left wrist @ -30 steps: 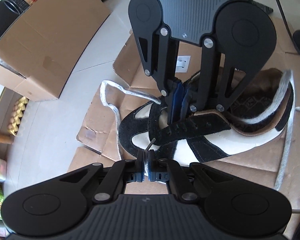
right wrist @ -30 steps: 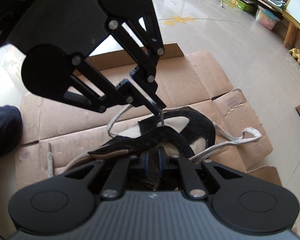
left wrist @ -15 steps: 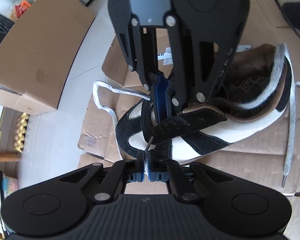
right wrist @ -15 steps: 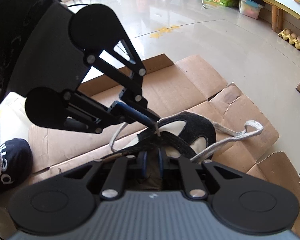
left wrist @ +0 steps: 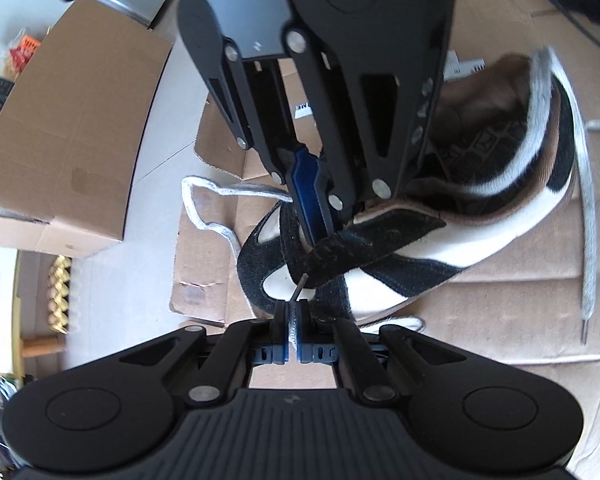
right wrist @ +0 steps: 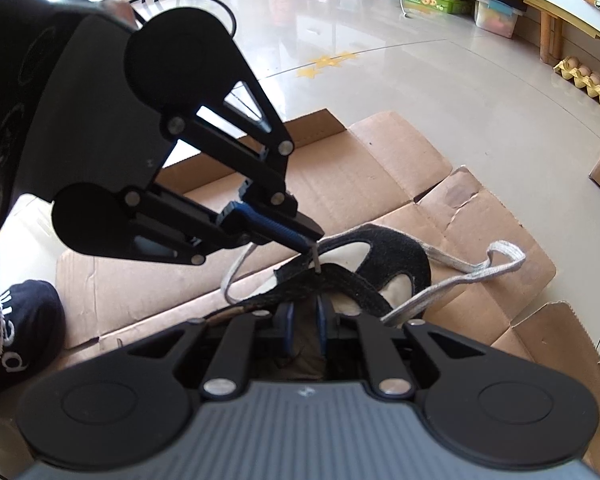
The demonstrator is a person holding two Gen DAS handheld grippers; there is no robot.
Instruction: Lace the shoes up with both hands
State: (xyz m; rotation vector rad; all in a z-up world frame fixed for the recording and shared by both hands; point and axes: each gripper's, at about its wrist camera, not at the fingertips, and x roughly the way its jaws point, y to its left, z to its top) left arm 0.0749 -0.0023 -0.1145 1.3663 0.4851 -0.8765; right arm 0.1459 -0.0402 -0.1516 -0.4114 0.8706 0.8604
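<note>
A black, white and brown suede shoe (left wrist: 420, 248) lies on its side on flattened cardboard (left wrist: 500, 320). My left gripper (left wrist: 293, 312) is shut on the grey-white lace just behind its aglet (left wrist: 300, 286), whose tip touches the underside of the black eyelet flap (left wrist: 364, 244). My right gripper (left wrist: 316, 236) reaches down from above and is shut on that flap's edge. In the right wrist view the right gripper (right wrist: 303, 320) pinches the flap low down, the left gripper (right wrist: 312, 242) comes from the left, and the aglet (right wrist: 317, 262) points down at the flap. The lace (right wrist: 480, 272) loops loosely to the right.
The lace's other end (left wrist: 586, 208) trails past the heel. A closed cardboard box (left wrist: 72, 140) stands left of the sheet, with egg trays (left wrist: 60, 300) beyond it. A dark cap (right wrist: 24, 320) lies at the cardboard's left edge. Shiny tiled floor (right wrist: 380, 60) stretches behind.
The right gripper has come closer and tilted over the shoe while keeping hold of the eyelet flap. The left gripper has stayed with the lace tip at the flap.
</note>
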